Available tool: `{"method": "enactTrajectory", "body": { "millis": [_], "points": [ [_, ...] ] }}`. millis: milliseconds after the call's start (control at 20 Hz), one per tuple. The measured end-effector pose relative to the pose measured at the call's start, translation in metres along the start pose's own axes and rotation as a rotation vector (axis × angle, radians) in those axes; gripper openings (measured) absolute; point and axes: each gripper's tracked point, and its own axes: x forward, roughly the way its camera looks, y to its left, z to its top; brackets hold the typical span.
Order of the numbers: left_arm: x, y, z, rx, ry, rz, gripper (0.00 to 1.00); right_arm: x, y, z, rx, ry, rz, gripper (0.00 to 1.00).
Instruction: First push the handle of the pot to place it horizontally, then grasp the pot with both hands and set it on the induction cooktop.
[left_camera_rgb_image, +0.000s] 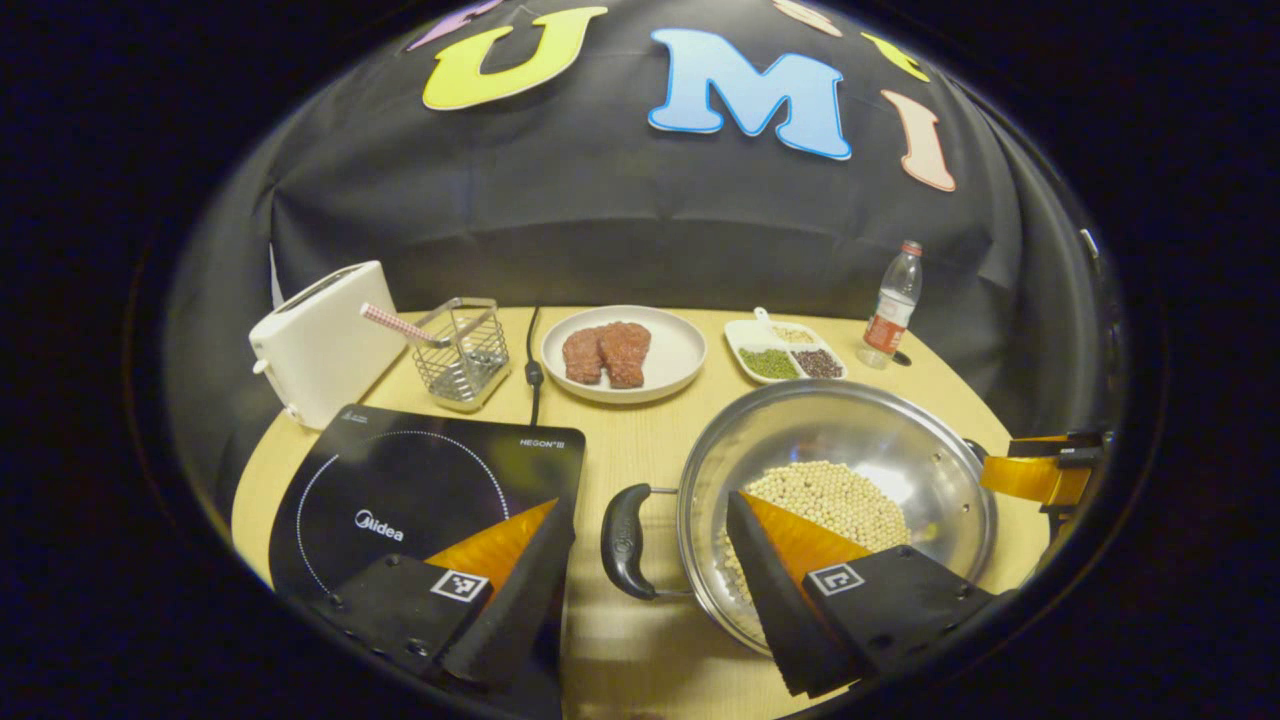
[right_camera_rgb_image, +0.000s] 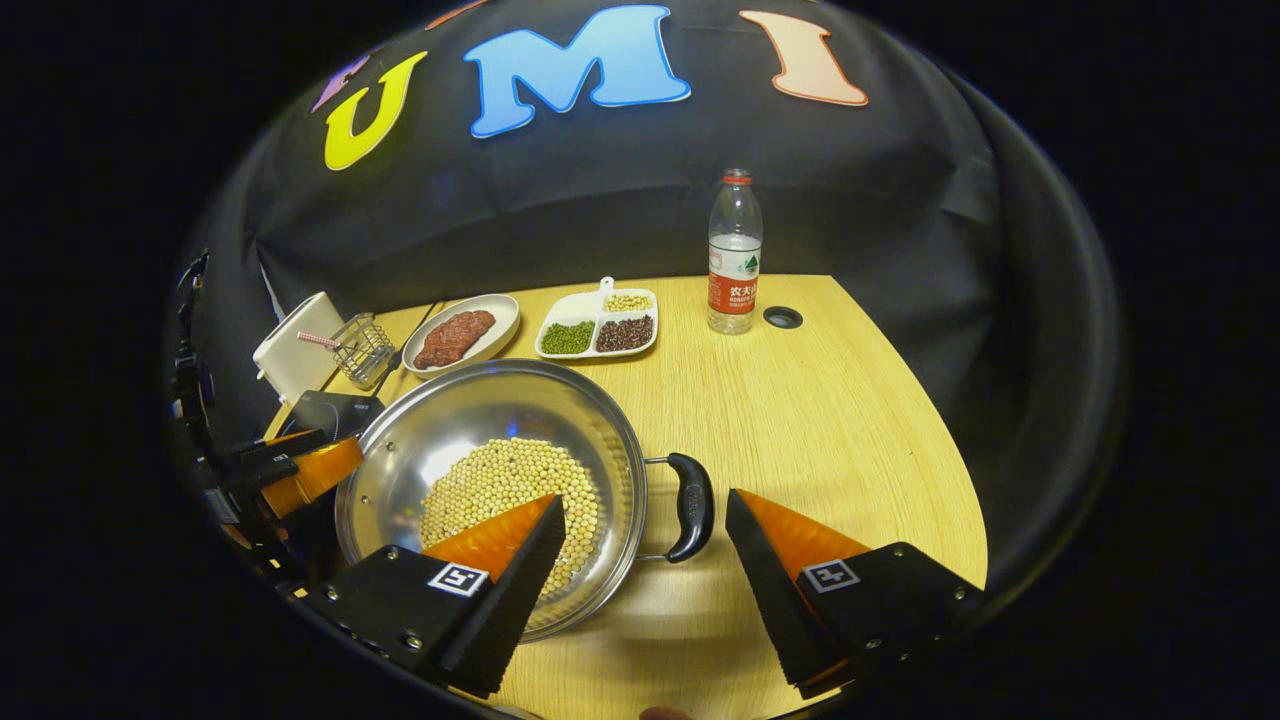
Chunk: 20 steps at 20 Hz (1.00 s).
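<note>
one pot (left_camera_rgb_image: 835, 490), two handles, one induction cooktop (left_camera_rgb_image: 420, 490)

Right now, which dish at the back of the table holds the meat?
The round white plate, between the wire basket and the divided tray; that tray holds beans in three compartments instead.

Steel pot (left_camera_rgb_image: 835, 470) of soybeans beside black induction cooktop (left_camera_rgb_image: 420, 490)

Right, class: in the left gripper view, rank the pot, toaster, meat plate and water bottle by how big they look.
1. Pot, though nearest the camera.
2. Toaster.
3. Meat plate, close to the toaster.
4. Water bottle.
</note>
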Motion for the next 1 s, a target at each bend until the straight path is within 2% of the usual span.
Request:
{"method": "enactTrajectory", "body": {
  "millis": [600,650,750,800,900,950,1000],
  "points": [
    [0.029,-0.011,-0.020,0.022,0.090,-0.026,0.97,0.032,0.003,-0.017,0.035,0.067,-0.013,0.99],
    [0.029,-0.013,-0.021,0.021,0.097,-0.025,0.91,0.034,0.003,-0.018,0.037,0.073,-0.015,0.99],
    [0.033,-0.012,-0.020,0.025,0.094,-0.020,0.89,0.037,0.002,-0.006,0.057,0.040,-0.017,1.00],
    [0.033,-0.012,-0.021,0.028,0.095,-0.017,0.95,0.039,-0.001,0.000,0.073,0.029,-0.026,1.00],
    [0.034,-0.009,-0.022,0.038,0.100,-0.005,0.93,0.045,-0.002,0.004,0.108,0.038,-0.017,0.90],
    [0.035,-0.007,-0.021,0.043,0.100,0.002,0.89,0.046,-0.004,0.003,0.118,0.051,-0.019,0.90],
    [0.036,-0.005,-0.022,0.044,0.101,0.007,0.90,0.048,-0.006,-0.002,0.119,0.068,-0.023,0.90]
  ]
}}
